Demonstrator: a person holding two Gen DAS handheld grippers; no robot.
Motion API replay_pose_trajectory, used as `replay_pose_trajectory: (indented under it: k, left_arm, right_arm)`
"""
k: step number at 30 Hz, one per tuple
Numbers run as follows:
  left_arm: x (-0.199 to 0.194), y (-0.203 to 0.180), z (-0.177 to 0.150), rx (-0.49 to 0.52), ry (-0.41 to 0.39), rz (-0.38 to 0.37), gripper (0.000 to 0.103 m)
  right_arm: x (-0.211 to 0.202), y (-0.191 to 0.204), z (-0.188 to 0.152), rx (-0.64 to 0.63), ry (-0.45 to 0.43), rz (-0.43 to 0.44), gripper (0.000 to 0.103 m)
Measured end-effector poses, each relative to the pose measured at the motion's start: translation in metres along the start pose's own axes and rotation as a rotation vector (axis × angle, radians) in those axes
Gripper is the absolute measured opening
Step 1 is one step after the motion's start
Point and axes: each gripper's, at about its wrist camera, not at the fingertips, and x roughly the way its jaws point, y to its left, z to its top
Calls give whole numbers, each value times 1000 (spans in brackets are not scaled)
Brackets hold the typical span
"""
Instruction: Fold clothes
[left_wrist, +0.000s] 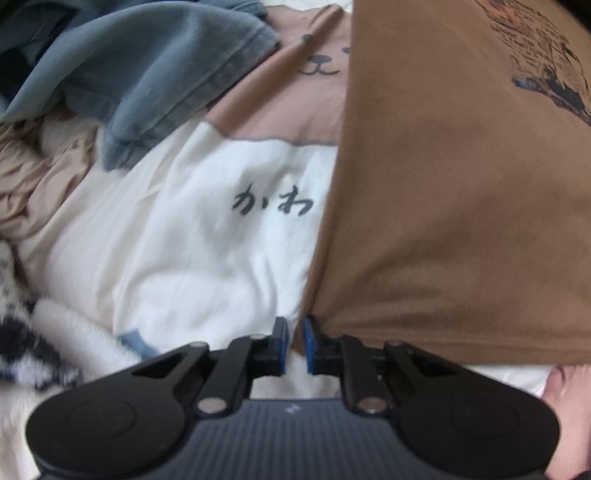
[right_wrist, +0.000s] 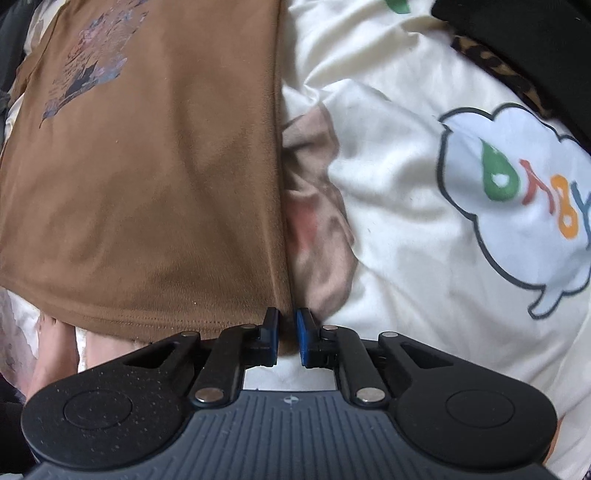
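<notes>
A brown T-shirt (left_wrist: 443, 203) with a dark print lies flat on the bed, hem toward me. In the left wrist view my left gripper (left_wrist: 294, 325) points down at the shirt's lower left corner. Its blue pads (left_wrist: 282, 339) stand a narrow gap apart, white cloth shows between them, and the corner touches the outside of the right finger. In the right wrist view the same brown T-shirt (right_wrist: 147, 184) fills the left half. My right gripper (right_wrist: 287, 317) sits at the shirt's lower right corner, its jaws nearly closed with brown fabric between them.
Left of the shirt lie a white top with a bear face and dark lettering (left_wrist: 221, 240), a grey-blue garment (left_wrist: 147, 74) and beige cloth (left_wrist: 37, 177). To its right are pinkish cloth (right_wrist: 317, 206), cream bedding with a cloud print (right_wrist: 509, 203) and a black item (right_wrist: 535, 48). The person's bare skin (left_wrist: 569, 387) shows below the hem.
</notes>
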Motion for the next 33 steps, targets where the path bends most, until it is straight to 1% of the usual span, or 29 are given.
replay_pose_trajectory:
  k: [2, 5, 8, 9, 11, 14, 15, 18, 21, 24, 26, 29, 30, 33]
  left_arm:
    - [-8, 0, -5, -2, 3, 22, 13]
    - [-26, 8, -13, -33, -14, -1, 15]
    - [-50, 17, -14, -60, -56, -11, 25]
    - [-58, 19, -13, -70, -74, -14, 27]
    - [-73, 21, -10, -91, -104, -22, 28]
    - [-90, 24, 2, -110, -144, -29, 30]
    - [-91, 24, 9, -112, -159, -29, 32]
    - [-111, 26, 19, -119, -198, -32, 35]
    - [-135, 28, 34, -140, -238, -34, 41]
    - [-156, 27, 50, -148, -281, -42, 44]
    - [-169, 24, 61, -141, -307, -49, 46]
    - [-184, 20, 77, -139, -342, -66, 46]
    - [-187, 18, 82, -138, -354, -74, 46]
    - [-197, 15, 96, -142, -390, -87, 46]
  right_arm:
    - [-11, -7, -3, 12, -14, -5, 16]
    - [-29, -16, -9, 40, -46, 0, 17]
    - [-52, -28, -11, 68, -86, 3, 17]
    - [-59, -31, -11, 73, -100, 2, 18]
    - [-72, -36, -9, 87, -121, 1, 18]
    - [-92, -48, -5, 146, -159, 25, 18]
    - [-96, -48, -2, 160, -176, 26, 18]
    - [-114, -47, 6, 184, -229, 30, 18]
    - [-132, -50, 12, 215, -283, 43, 25]
    - [-153, -55, 14, 240, -336, 50, 25]
    - [-164, -57, 17, 250, -370, 48, 28]
    - [-179, -58, 22, 259, -420, 59, 31]
    - [-183, -58, 24, 261, -435, 63, 34]
    - [-190, -58, 33, 267, -464, 76, 38]
